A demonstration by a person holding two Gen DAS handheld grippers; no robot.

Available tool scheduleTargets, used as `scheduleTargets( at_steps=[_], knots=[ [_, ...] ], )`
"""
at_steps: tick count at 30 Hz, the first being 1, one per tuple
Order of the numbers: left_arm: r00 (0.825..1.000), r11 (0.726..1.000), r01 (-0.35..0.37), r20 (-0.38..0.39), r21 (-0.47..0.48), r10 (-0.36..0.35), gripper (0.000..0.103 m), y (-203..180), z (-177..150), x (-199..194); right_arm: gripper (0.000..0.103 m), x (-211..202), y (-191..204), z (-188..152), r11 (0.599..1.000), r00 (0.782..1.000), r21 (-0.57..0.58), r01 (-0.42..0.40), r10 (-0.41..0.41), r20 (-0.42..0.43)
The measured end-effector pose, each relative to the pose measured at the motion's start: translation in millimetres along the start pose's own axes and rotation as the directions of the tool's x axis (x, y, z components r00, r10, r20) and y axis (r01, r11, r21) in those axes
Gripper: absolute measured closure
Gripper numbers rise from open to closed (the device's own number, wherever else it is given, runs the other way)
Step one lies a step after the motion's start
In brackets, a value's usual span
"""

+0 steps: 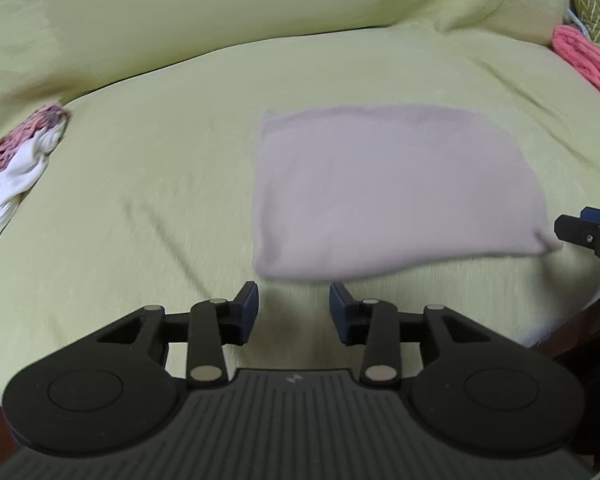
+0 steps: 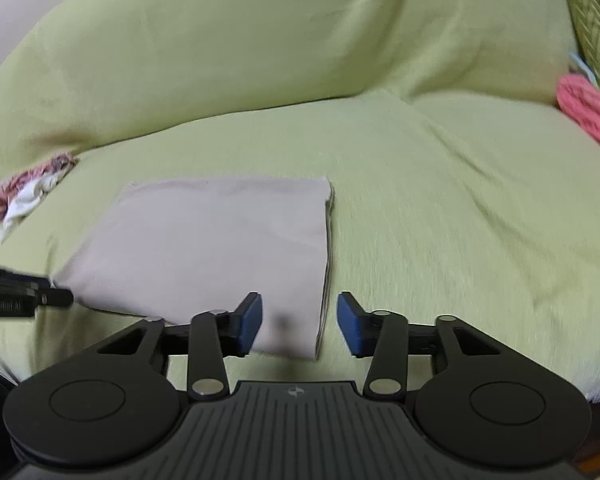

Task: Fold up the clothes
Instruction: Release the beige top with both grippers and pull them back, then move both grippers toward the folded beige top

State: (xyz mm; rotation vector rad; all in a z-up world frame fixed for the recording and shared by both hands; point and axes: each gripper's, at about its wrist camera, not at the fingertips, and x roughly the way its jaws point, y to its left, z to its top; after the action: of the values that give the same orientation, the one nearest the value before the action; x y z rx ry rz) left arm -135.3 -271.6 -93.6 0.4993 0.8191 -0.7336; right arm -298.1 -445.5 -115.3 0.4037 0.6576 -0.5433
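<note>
Now, with the folded beige cloth (image 2: 204,248) lying flat mid-sofa on the green cover (image 2: 440,200), left gripper (image 1: 293,312) and right gripper (image 2: 300,322) both open and empty, back off its near edge without snagging.

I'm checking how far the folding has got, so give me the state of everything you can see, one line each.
beige cloth: folded into a flat rectangle, lying on the green cover, not held.
left gripper: open, nothing between its fingers, just short of the cloth's near edge.
right gripper: open, over the cloth's near right corner, not pressing it.
patterned and white garment: crumpled, unfolded, far left.
pink knit: bunched at the right edge.
green cover: spread, lightly creased.
</note>
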Motion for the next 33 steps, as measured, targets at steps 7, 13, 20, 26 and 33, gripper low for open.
scheduleTargets(
  at_steps=[7,13,20,26,33],
  knots=[
    [1.000,0.996,0.012,-0.026,-0.089,-0.015,0.056,7,-17,-18,0.015,-21,16,-16,0.997,0.999,0.068,0.024,-0.021,-0.045],
    [1.000,0.995,0.002,0.031,-0.098,0.001,0.038,7,-26,-42,0.003,-43,36,-15,0.995,0.996,0.087,0.043,-0.036,-0.081],
    [0.997,0.992,-0.028,0.070,-0.121,0.037,0.027,7,-39,-65,0.003,-62,60,-15,0.993,0.988,0.042,0.108,-0.103,-0.114],
    [0.998,0.988,-0.014,0.057,-0.152,0.023,0.023,4,-51,-76,0.003,-78,70,-20,0.994,0.988,0.023,0.109,-0.106,-0.113],
    [0.995,0.985,-0.024,0.089,-0.174,0.040,0.020,9,-53,-95,0.002,-92,82,-20,0.997,0.992,-0.006,0.082,-0.083,-0.091]
  ],
)
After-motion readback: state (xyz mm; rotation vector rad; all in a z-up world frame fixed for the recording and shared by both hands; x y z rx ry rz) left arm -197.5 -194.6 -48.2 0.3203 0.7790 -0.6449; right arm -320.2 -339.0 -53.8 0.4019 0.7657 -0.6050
